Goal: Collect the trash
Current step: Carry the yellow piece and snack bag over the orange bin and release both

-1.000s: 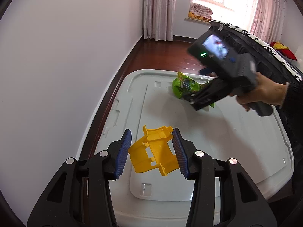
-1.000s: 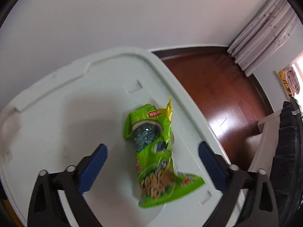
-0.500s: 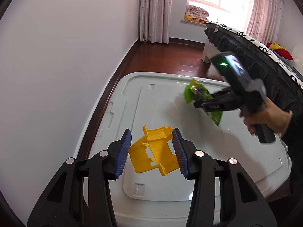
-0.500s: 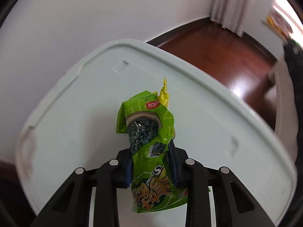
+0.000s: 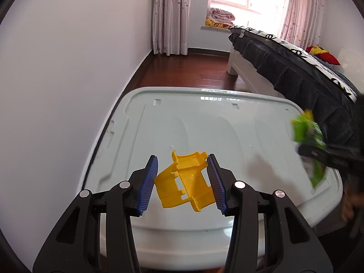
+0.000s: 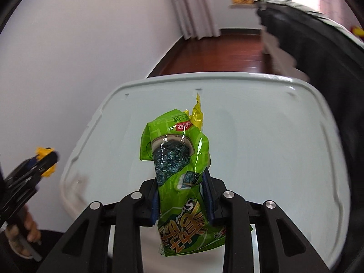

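The left gripper (image 5: 183, 183) pinches a yellow plastic piece (image 5: 185, 182) between its blue pads (image 5: 147, 183), the piece tilted and clear of the surface below. The right gripper (image 6: 183, 196) is pressed together on a green snack wrapper (image 6: 179, 170), which stands up out of the jaws with its torn yellow tip at the top and its printed end hanging down behind the fingers.

Below both lies a pale grey bin lid (image 5: 227, 118), and I see nothing else on it from either side. So the picking up looks finished: both bits of trash are in hand and off the lid. What seems left is to carry them to wherever trash goes, and no bag or open bin shows here.

The left gripper hangs low over the near end of the lid, pointing along it toward the window. The right one sits at the lid's right edge, near the bed (image 5: 295, 68), blurred in the left view.
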`<state>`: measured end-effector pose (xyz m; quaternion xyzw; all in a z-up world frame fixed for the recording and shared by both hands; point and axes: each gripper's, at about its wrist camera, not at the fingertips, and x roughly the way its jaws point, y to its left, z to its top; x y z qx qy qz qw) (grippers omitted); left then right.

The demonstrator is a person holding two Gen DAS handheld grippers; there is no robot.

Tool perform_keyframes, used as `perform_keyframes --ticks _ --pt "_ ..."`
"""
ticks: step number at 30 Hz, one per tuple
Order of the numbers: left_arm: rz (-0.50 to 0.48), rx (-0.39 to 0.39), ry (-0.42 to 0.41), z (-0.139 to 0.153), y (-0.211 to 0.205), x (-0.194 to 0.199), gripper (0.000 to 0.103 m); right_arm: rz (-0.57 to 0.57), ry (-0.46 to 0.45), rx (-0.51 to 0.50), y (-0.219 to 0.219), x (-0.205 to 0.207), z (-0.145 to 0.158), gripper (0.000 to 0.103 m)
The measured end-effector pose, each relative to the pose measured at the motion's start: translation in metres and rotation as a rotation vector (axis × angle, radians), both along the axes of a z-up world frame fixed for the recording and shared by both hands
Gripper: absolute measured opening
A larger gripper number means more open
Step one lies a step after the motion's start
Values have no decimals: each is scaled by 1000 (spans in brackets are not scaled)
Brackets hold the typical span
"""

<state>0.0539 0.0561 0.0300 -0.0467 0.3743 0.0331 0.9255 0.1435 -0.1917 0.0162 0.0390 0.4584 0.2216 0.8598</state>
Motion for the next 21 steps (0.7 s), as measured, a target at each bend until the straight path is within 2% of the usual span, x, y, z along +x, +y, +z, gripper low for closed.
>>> perform_keyframes --ticks 7,13,17,21 --pt "-63 -35 42 -1 -49 -57 44 -85 -99 57 -52 -121 29 32" --pt "-120 -51 83 -11 -89 -117 44 -160 -118 103 -70 -203 25 34" --pt "-140 -44 136 -33 -105 -138 44 -154 -103 102 -75 -223 15 34" --pt "-147 -27 206 -56 -112 -154 44 -132 -89 41 -75 -232 1 34"
